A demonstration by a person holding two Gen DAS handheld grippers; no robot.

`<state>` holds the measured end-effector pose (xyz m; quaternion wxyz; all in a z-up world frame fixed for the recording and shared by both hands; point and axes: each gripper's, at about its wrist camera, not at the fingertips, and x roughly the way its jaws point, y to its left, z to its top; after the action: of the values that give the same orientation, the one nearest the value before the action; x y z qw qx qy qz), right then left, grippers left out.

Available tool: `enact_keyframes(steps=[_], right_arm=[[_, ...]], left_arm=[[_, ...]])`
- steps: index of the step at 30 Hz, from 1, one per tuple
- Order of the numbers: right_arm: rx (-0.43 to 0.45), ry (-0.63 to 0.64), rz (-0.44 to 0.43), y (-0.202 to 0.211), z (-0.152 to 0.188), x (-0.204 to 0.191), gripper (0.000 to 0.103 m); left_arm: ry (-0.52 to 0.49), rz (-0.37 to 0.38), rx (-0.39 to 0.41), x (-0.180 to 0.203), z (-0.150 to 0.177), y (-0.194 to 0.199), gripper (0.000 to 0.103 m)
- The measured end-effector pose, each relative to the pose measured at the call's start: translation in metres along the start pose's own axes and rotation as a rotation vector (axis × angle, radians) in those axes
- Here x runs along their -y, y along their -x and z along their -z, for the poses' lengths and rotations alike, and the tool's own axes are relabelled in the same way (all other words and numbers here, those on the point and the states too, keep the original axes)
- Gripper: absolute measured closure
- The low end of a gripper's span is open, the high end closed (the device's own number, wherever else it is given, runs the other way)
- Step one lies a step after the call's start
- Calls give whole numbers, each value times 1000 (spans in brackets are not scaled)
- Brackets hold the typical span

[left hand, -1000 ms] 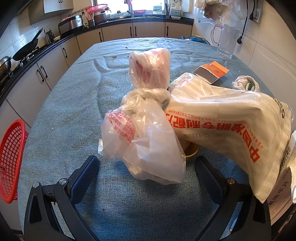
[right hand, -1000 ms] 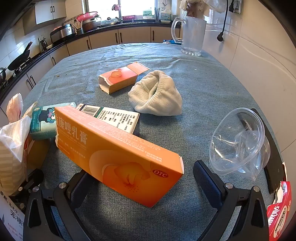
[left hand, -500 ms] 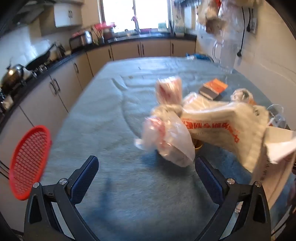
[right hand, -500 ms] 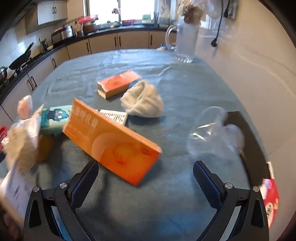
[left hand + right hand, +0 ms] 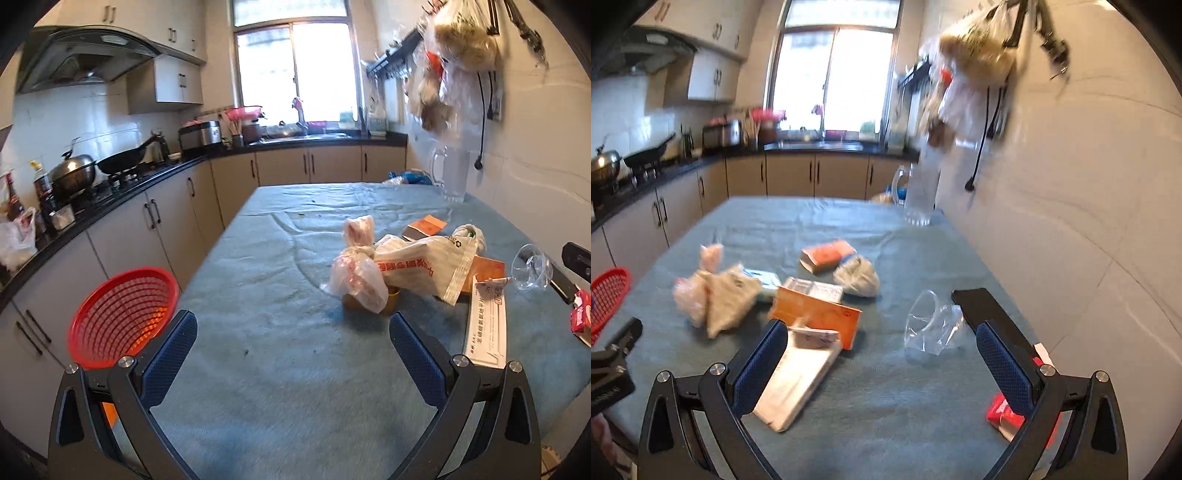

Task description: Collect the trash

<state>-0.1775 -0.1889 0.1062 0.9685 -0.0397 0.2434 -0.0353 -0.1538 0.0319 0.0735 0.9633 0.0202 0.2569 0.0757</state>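
Observation:
Trash lies on the blue-green table cloth (image 5: 280, 295): a knotted clear plastic bag (image 5: 356, 275), a white printed bag (image 5: 424, 267), an orange box (image 5: 816, 314), a long white box (image 5: 798, 376), a crumpled clear cup (image 5: 931, 325), a red packet (image 5: 1008, 417). A red mesh basket (image 5: 122, 317) stands off the table's left edge. My left gripper (image 5: 293, 354) is open and empty, well back from the bags. My right gripper (image 5: 879, 365) is open and empty above the near table, between the white box and the clear cup.
A small orange carton (image 5: 825, 254), a grey-white cloth (image 5: 857, 280) and a glass jug (image 5: 919, 195) sit farther back. A black phone (image 5: 982, 306) lies at the right edge. Cabinets and a stove run along the left; a tiled wall is on the right.
Both grippers have pulled back and up from the trash, so the whole table and kitchen now show. The bags and boxes look smaller and farther away. Both stay open.

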Motion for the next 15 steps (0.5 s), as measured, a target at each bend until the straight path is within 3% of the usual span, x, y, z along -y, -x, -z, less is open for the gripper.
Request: enact_keyframes(steps=[3,11,15], right_arm=[[19,-24,-64,14,12,-6,0],[-34,-26,-206,26,41,-26,0],[2,23,-190,47,47,-36,0]], left_arm=[[27,-38,24,-9,12,16,0],[51,-81,19,-22,44,43,0],[54,-99,19,-22,52,53,0]])
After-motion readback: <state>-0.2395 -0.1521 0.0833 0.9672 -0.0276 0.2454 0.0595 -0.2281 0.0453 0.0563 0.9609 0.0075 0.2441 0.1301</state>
